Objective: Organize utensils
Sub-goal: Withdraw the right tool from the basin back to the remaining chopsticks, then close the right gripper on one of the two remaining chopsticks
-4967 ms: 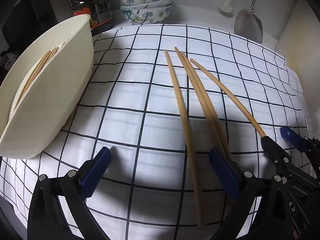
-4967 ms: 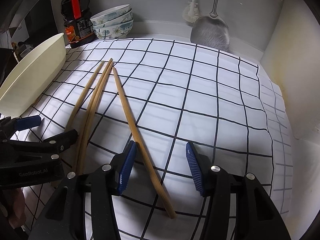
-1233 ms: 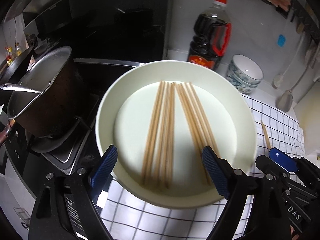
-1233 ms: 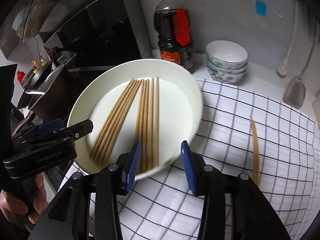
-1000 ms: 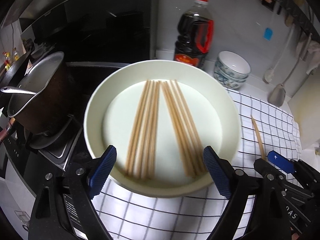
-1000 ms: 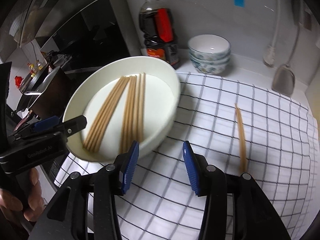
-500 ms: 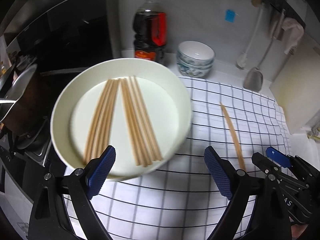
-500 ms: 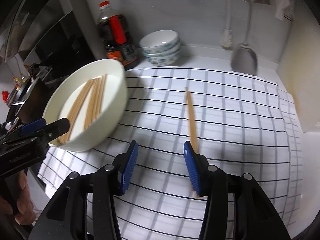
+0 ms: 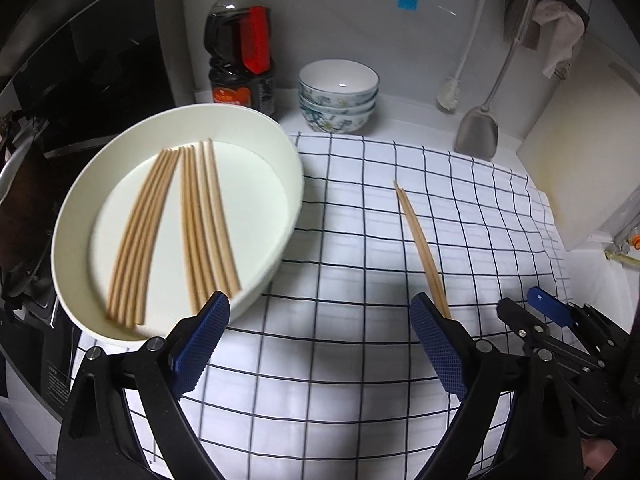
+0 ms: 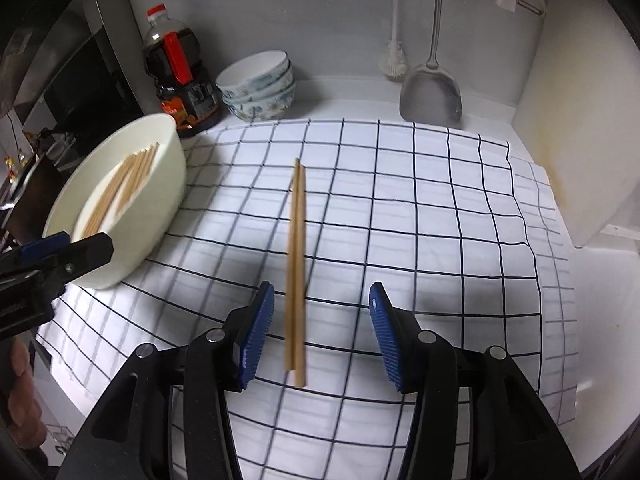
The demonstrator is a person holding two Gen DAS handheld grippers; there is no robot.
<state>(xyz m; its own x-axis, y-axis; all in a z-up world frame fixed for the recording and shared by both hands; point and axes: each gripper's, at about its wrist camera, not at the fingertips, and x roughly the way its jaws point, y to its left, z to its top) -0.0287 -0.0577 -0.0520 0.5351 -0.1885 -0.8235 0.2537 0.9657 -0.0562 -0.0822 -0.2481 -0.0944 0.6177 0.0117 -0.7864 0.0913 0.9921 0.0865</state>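
White countertop runs along a pale wall, and most of it is covered by a white cloth with a dark grid (image 10: 420, 216). On that cloth lies a pair of wooden chopsticks (image 10: 296, 264), side by side and touching, their near ends between the blue pads of the right gripper (image 10: 322, 330), whose jaws stand spread apart with nothing in them. At the cloth's left edge sits a wide white bowl (image 9: 280, 152) holding many more chopsticks (image 9: 176, 224) laid in two loose bundles on its floor; the picture is blurred there, so an exact count is not possible. The left gripper (image 9: 320, 344) hangs over the cloth between the bowl and the pair, jaws wide and empty, its left pad just in front of the bowl's near rim. Behind the bowl, against the wall, stands a dark sauce bottle (image 9: 240, 48) with a red handle and cap, and just beside it a stack of patterned bowls (image 9: 338, 94). Further right a metal spatula (image 10: 432, 92) and a white dish brush (image 10: 394, 60) hang against the wall. A pale cutting board (image 9: 580, 160) leans at the far right, beyond the cloth's edge.
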